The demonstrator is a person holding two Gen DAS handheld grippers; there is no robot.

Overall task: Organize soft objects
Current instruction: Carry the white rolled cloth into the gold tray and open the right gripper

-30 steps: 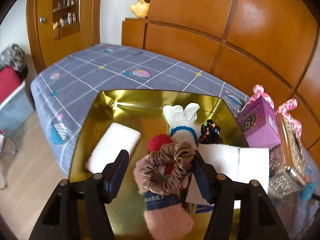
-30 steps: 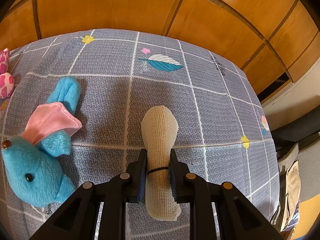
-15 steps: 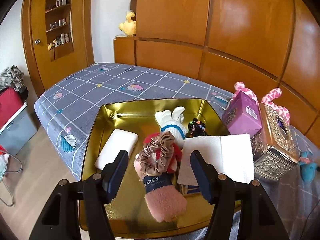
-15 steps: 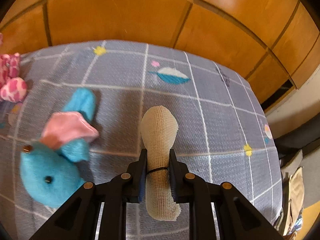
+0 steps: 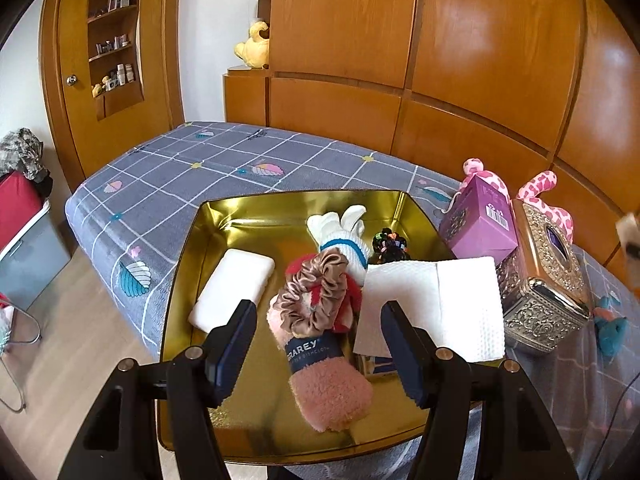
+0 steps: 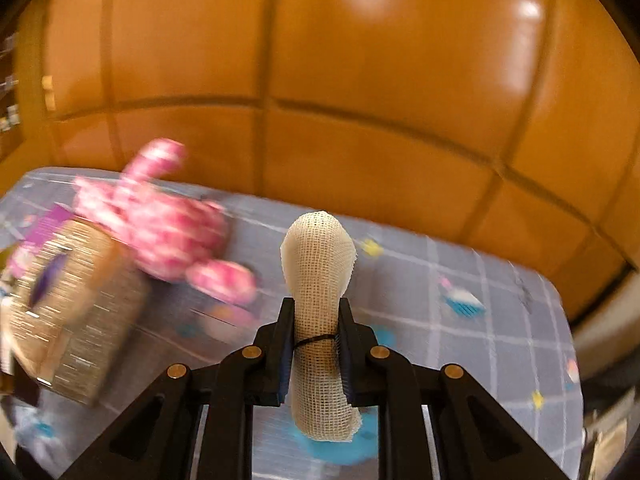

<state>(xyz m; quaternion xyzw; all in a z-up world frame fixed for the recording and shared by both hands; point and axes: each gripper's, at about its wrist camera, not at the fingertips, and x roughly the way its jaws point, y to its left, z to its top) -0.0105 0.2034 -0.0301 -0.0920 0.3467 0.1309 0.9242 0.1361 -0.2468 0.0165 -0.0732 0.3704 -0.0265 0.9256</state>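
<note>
My left gripper [image 5: 320, 344] is open and empty above a gold tray [image 5: 192, 256] on the bed. In the tray lie a brown scrunchie [image 5: 316, 288] on a pink fluffy sock [image 5: 328, 388], a white sock [image 5: 340, 232], a white pad [image 5: 232, 284], dark hair ties [image 5: 388, 242] and a white paper towel [image 5: 436, 304]. My right gripper [image 6: 314, 342] is shut on a cream gauze roll [image 6: 318, 264], held above the bed. A blue plush [image 6: 340, 446] lies under it, mostly hidden, and shows at the right in the left wrist view [image 5: 610, 330].
A silver ornate tissue box [image 5: 544, 276] and a purple box [image 5: 480, 220] stand right of the tray, with a pink spotted plush [image 6: 168, 216] behind them. The grey checked bed [image 5: 192, 168] ends at the left; wooden wall panels [image 5: 480, 80] stand behind.
My left gripper has pulled back and up from the tray, leaving the scrunchie on the pink sock. My right gripper has lifted the gauze roll and swung left toward the tissue box.
</note>
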